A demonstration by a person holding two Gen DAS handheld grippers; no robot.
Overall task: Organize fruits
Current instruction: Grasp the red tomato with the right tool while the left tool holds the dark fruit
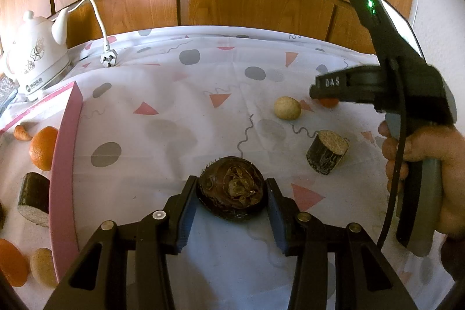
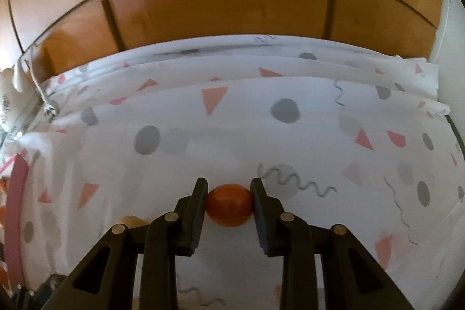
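Roughly midway, I'd judge. Left tool (image 1: pixel 231 195) pinches a brown husky fruit (image 1: pixel 231 189) near the worktop's (image 1: pixel 162 135) front edge; right tool (image 2: pixel 229 201) pinches a small orange fruit (image 2: pixel 229 205) toward the right side. Pink-rimmed tray (image 1: pixel 62 164) at the left edge already has oranges (image 1: pixel 43 147), a dark cut piece (image 1: pixel 33 198), a tan ball. Left loose: tan round fruit (image 1: pixel 287 108), dark cut cylinder (image 1: pixel 327 151).

The central bench (image 1: pixel 174 118) surface is open between the pink tray wall (image 1: pixel 65 164) on the left and the right gripper (image 1: pixel 322 98). A tan ball (image 1: pixel 287 108) and dark cylinder (image 1: pixel 327 151) obstruct the right side; a kettle (image 1: pixel 37 60) blocks the far-left corner.
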